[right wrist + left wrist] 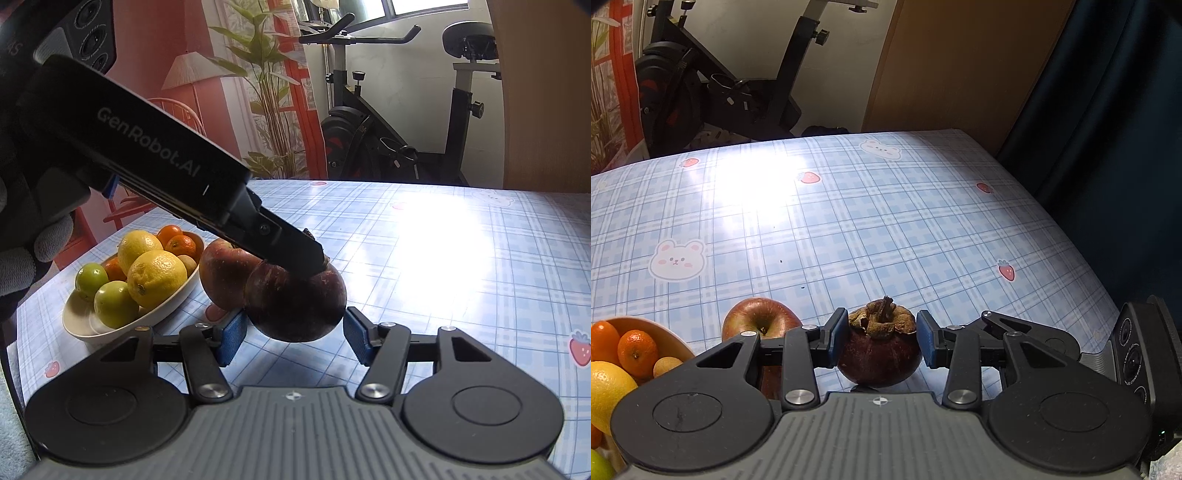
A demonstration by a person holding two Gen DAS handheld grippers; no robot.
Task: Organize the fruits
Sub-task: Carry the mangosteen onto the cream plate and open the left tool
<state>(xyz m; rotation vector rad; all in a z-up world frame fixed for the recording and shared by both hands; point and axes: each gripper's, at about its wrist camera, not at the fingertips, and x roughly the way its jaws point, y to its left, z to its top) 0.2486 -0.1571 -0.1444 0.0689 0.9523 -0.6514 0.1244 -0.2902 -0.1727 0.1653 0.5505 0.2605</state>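
A dark purple mangosteen (pixel 880 358) with a dried brown calyx sits on the blue plaid tablecloth (pixel 886 229), at the near middle of the table. The left gripper (pixel 882 338) brackets it at the calyx, blue pads (pixel 839 338) at its sides; whether they press on it cannot be told. From the right wrist view, the right gripper (pixel 291 332) stands with jaws apart, the fruit between them and a gap on the right side. Just left of the mangosteen, touching or nearly so, lies a red apple (pixel 223 271). Farther left rests a shallow oval cream bowl (pixel 92 328) holding two yellow lemons (pixel 157 277), two green limes (pixel 114 302), small orange mandarins (pixel 181 245) and a small tan fruit (pixel 188 264). Beyond the fruit, the cloth runs bare and sunlit to the far edge, where a black exercise bike (pixel 388 140) stands. A gloved hand (pixel 22 236) grips the left tool.
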